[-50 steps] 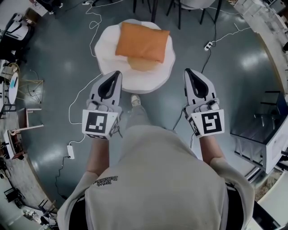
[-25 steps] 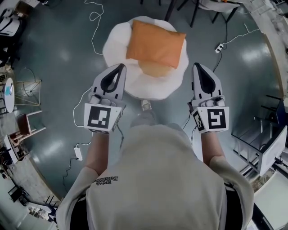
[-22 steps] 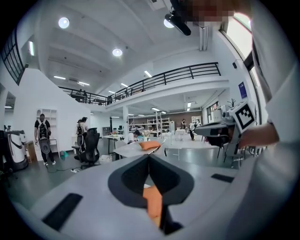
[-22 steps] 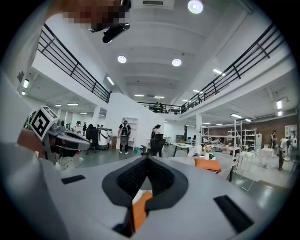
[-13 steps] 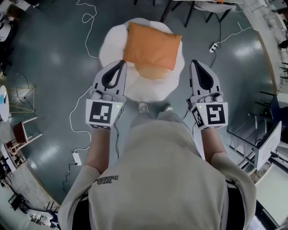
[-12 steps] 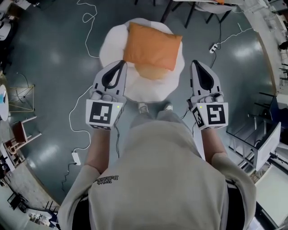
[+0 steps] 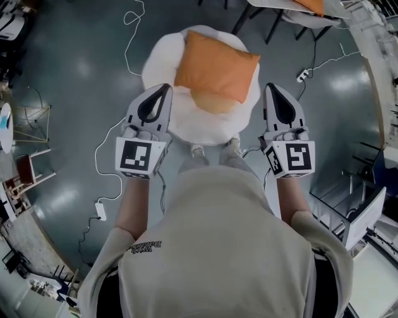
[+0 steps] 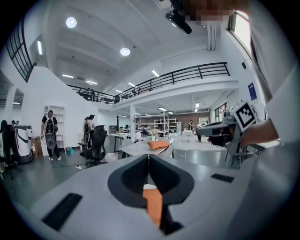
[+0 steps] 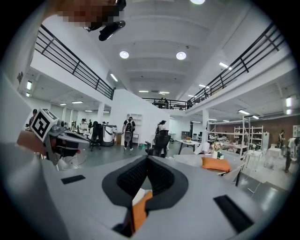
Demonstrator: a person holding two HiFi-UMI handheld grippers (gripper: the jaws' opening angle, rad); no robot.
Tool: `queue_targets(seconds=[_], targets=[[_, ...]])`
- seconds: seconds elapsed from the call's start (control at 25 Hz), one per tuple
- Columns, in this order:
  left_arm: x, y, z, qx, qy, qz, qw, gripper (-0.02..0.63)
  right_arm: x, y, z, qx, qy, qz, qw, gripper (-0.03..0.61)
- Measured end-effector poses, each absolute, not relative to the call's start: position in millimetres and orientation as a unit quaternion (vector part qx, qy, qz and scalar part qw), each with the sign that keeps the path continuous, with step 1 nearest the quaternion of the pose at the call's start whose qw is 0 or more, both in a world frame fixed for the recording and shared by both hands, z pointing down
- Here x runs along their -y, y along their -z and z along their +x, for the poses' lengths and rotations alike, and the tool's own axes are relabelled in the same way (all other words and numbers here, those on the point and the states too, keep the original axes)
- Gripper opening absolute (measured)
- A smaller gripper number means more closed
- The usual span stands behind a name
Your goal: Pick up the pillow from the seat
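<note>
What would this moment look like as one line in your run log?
phase: pre-grasp | pillow: on seat, untouched | left gripper: shut, empty | right gripper: shut, empty

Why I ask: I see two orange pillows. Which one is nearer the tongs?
The orange pillow on the white seat at the person's feet; the other pillow lies on a far table.

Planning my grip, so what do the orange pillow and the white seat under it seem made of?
Orange pillow: probably stuffed cloth, matte; puffed, pinched corners, no shine. White seat: apparently a plush or fleecy cover, matte; its outline is lumpy and soft, but the texture is too small to tell.
</note>
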State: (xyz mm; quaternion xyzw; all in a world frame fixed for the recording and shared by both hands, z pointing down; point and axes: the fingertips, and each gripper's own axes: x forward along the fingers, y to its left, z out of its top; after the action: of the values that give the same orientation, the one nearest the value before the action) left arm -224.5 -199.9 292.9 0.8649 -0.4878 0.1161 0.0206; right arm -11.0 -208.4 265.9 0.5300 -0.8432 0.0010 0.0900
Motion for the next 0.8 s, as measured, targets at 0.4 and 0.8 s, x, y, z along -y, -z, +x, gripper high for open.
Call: queue_targets(seconds=[0.4,0.8], targets=[[236,-309,-187,0.501,-0.17,0.849,0.016,0.011,252,-296,40,0.852,-0.039,0.515,0.085,0.009],[282,-351,-167,0.503,-0.201,0.84,0.02,0.011,291,-353,77,0.843,-0.064,0.513,0.149,0.011]])
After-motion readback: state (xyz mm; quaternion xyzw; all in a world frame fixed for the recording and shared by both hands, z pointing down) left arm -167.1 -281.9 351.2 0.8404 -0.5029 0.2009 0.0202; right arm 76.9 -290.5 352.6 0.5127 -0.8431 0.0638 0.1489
